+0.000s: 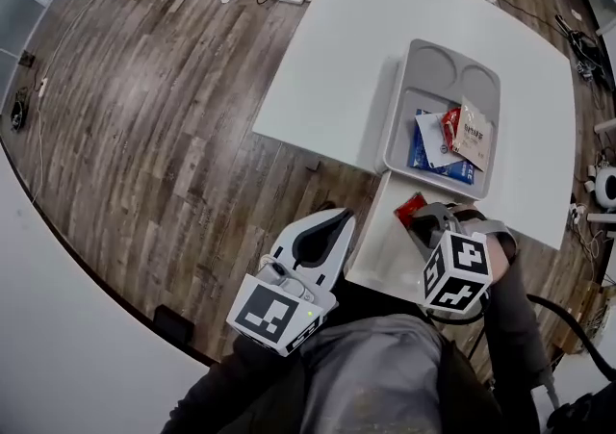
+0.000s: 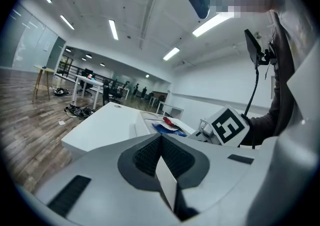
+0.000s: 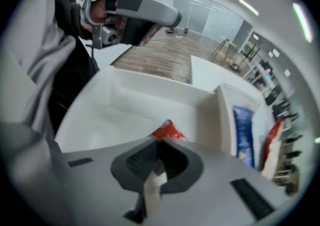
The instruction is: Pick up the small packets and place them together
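Where your right gripper (image 1: 421,221) meets the work, the jaws stand nearly together and pinch the near edge of a red packet (image 1: 411,208). The right gripper view confirms it: the red packet (image 3: 168,131) juts out just past the tips of the right gripper (image 3: 160,143), with no gap to be seen between pads and wrapper. The packet hangs over the white bin (image 1: 377,251) that stands at the near edge of the white table (image 1: 327,57); whether its far end touches the bin floor cannot be told. You hold this gripper tipped steeply down, its marker cube (image 1: 457,273) towards your body.

Your left gripper (image 1: 332,222) has its jaws pressed together and holds nothing. The left gripper view shows the left gripper (image 2: 161,139) with the pads meeting along one line and only open room beyond them. You carry it close to level, off the table's near left corner, above the wooden floor (image 1: 144,134), pointing towards the table.

The other packets lie together in the large compartment of the grey tray (image 1: 402,100), which sits just beyond the white bin and touches it. A blue packet (image 1: 423,155) lies lowest there, and a beige packet (image 1: 474,134) lies on top at the right. The tray's two round wells are bare.
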Action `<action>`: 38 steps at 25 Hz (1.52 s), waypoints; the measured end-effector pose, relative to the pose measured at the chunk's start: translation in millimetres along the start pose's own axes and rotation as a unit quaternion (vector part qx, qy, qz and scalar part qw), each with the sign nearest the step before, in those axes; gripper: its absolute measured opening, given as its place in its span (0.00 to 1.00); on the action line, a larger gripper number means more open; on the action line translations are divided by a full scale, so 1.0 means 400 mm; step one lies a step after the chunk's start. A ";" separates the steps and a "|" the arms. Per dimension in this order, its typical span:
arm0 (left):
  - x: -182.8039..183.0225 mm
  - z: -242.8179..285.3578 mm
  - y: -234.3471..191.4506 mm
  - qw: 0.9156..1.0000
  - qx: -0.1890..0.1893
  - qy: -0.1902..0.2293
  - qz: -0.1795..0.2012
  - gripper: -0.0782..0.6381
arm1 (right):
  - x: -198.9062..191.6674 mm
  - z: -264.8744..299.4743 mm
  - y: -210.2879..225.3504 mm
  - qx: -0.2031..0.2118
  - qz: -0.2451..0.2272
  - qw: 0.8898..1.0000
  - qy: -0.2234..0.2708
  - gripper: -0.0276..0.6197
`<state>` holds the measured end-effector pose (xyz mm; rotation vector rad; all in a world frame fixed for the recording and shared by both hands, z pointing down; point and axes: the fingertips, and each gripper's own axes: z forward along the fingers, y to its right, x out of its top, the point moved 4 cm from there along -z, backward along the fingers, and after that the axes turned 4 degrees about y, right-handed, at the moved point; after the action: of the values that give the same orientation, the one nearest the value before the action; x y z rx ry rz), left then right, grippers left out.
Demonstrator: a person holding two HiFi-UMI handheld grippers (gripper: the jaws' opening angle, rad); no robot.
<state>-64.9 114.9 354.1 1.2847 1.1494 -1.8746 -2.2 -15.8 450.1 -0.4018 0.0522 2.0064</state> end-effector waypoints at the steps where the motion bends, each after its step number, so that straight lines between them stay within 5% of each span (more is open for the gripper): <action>1: -0.001 0.001 -0.003 1.000 0.001 -0.002 -0.002 0.09 | -0.003 0.003 0.012 -0.019 -0.008 1.000 -0.005 0.05; 11: 0.003 0.005 -0.014 1.000 0.009 -0.001 0.001 0.09 | 0.021 -0.031 0.011 0.003 0.005 0.999 0.047 0.05; 15: 0.008 0.008 -0.019 1.000 0.008 -0.002 0.000 0.09 | 0.013 -0.018 -0.002 0.033 -0.021 0.999 0.013 0.41; 21: 0.011 0.008 -0.041 1.000 0.010 0.004 0.000 0.09 | 0.005 0.011 -0.007 0.054 0.000 0.999 -0.008 0.45; 29: 0.012 0.021 -0.063 1.000 0.006 -0.003 -0.007 0.09 | 0.004 0.010 0.010 0.072 0.025 0.997 0.005 0.32; 30: 0.014 0.022 -0.065 1.000 0.005 -0.001 -0.006 0.09 | 0.004 0.009 0.019 0.059 0.025 0.998 0.006 0.27; 31: 0.014 0.023 -0.066 1.000 0.005 -0.001 -0.005 0.09 | 0.004 0.010 0.028 0.044 0.025 0.999 0.005 0.11; 38: 0.025 0.017 -0.066 1.000 0.000 -0.003 0.001 0.09 | 0.026 -0.007 0.034 0.025 0.032 0.999 0.022 0.05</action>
<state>-93.3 121.1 354.4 1.2784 1.1436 -1.8756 -17.5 -13.7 442.6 -0.4165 0.1436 2.0550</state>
